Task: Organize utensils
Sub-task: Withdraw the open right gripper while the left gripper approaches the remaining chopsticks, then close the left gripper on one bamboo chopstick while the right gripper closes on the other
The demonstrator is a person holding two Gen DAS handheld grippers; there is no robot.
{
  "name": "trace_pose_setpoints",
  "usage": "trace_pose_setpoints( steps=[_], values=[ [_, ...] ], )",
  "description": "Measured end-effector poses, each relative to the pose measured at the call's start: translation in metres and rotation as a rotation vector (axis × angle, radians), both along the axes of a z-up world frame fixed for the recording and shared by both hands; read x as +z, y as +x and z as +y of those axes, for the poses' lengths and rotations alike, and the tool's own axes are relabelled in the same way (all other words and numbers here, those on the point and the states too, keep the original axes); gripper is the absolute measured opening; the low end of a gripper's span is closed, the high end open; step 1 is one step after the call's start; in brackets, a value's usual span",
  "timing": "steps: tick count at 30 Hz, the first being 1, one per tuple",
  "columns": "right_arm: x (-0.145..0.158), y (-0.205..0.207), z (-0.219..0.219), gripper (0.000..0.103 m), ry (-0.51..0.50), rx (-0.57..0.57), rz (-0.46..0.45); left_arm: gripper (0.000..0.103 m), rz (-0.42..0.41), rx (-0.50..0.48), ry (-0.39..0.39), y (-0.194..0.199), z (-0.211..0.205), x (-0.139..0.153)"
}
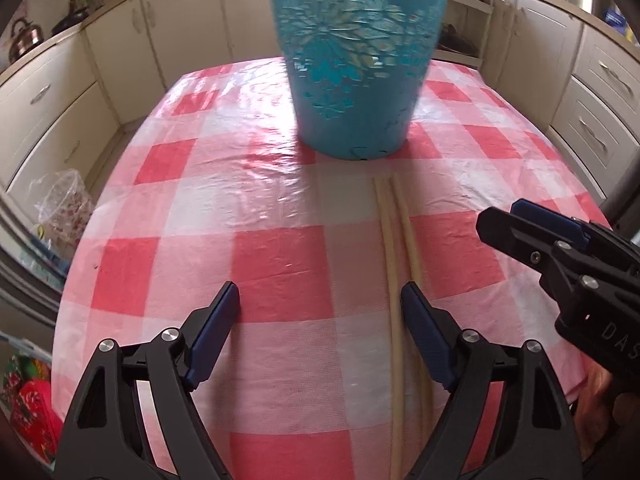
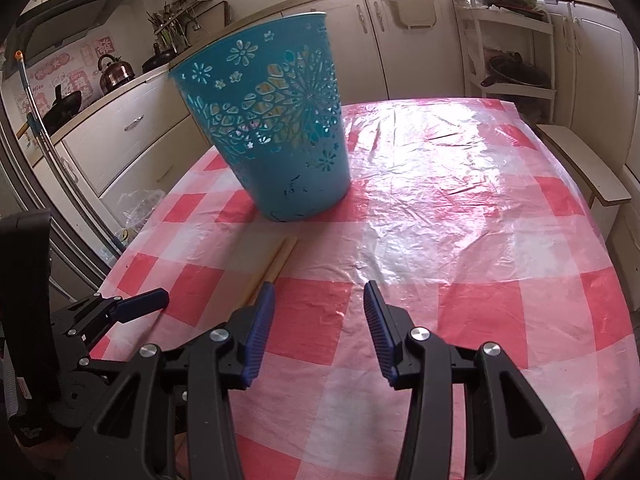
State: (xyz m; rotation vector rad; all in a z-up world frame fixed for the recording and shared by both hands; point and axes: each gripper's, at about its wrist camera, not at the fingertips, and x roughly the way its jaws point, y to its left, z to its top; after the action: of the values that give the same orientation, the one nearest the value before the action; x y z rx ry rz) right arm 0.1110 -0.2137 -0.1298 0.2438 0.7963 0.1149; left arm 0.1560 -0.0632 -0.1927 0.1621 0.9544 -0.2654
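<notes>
Left wrist view: left gripper [image 1: 320, 300] at bottom centre, jaws spread wide, holding nothing. Pair of pale chopsticks [image 1: 394, 248] lying side by side on the red-and-white checked tablecloth [image 1: 272, 264], running from mid-frame down to the bottom edge, just inside the right-hand finger. Blue plastic basket [image 1: 356, 60] with cut-out flower pattern standing upright at top centre, beyond the chopstick tips. Right gripper [image 1: 532, 236] entering from the right edge; jaw state impossible to tell there.

Right wrist view: right gripper [image 2: 319, 304] at bottom centre, jaws apart and empty. Chopsticks [image 2: 276, 260] just ahead of its left-hand finger, pointing toward the basket [image 2: 272, 120] in the upper left. Kettle [image 2: 114, 72] on the counter at far upper left.
</notes>
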Motion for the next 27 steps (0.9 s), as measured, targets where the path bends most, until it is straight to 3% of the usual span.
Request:
trace_pose_setpoints(
  steps=[2, 7, 10, 12, 16, 18, 21, 23, 25, 27],
  values=[
    [-0.002, 0.006, 0.011, 0.045, -0.015, 0.021, 0.022, 0.077, -0.001, 0.033, -0.005, -0.002, 0.01, 0.0],
    [-0.009, 0.027, 0.04, 0.033, -0.056, 0.083, 0.084, 0.077, -0.006, 0.085, -0.007, -0.011, 0.032, 0.001],
    [-0.012, 0.032, 0.053, 0.028, -0.141, 0.102, 0.099, 0.077, -0.001, 0.094, -0.013, -0.011, 0.04, 0.001],
    [-0.01, 0.032, 0.054, 0.016, -0.177, 0.129, 0.106, 0.077, 0.011, 0.103, -0.034, -0.006, 0.044, 0.003],
    [-0.008, 0.028, 0.042, 0.009, -0.23, 0.218, 0.115, 0.077, 0.037, 0.088, -0.063, 0.01, 0.038, 0.004],
    [-0.008, 0.028, 0.033, 0.007, -0.249, 0.245, 0.125, 0.071, 0.038, 0.066, -0.054, 0.02, 0.027, 0.004],
    [-0.008, 0.028, 0.011, 0.007, -0.211, 0.246, 0.134, 0.053, 0.026, 0.033, -0.024, 0.029, 0.011, 0.004],
    [-0.009, 0.027, -0.004, 0.007, -0.156, 0.216, 0.134, 0.022, 0.027, 0.022, -0.021, 0.034, 0.005, 0.005],
    [-0.01, 0.025, -0.013, 0.007, -0.106, 0.199, 0.129, 0.014, 0.043, 0.027, -0.038, 0.039, 0.004, 0.006],
    [-0.01, 0.024, -0.013, 0.007, -0.104, 0.195, 0.124, 0.014, 0.065, 0.028, -0.045, 0.043, 0.003, 0.007]
  ],
)
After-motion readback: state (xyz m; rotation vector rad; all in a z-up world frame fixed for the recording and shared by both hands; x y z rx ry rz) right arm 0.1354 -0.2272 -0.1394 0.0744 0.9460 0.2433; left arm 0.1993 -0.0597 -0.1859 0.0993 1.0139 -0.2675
